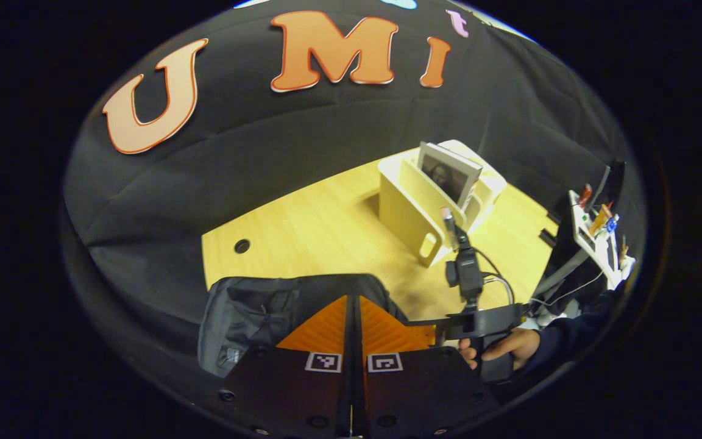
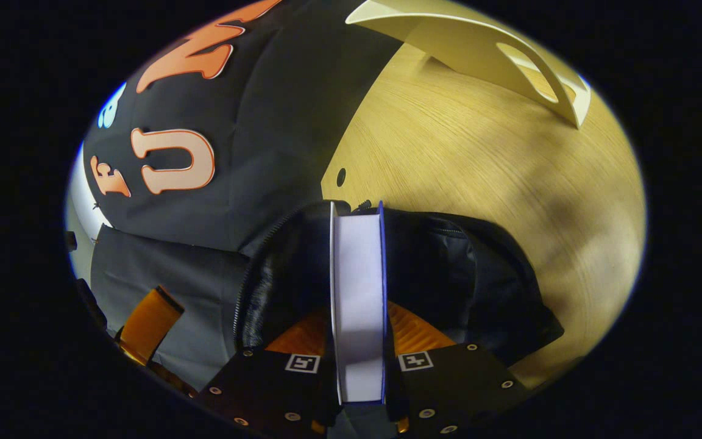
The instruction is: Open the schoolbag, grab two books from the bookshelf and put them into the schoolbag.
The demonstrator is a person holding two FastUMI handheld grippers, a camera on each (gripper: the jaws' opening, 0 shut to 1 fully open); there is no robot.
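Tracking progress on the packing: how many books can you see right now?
2. One book is clamped in the right claw over the open schoolbag; one book stands in the bookshelf. More may hide inside the bag.

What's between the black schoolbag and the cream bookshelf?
Bare light wooden tabletop separates the black fabric schoolbag from the cream bookshelf, in the left gripper view.
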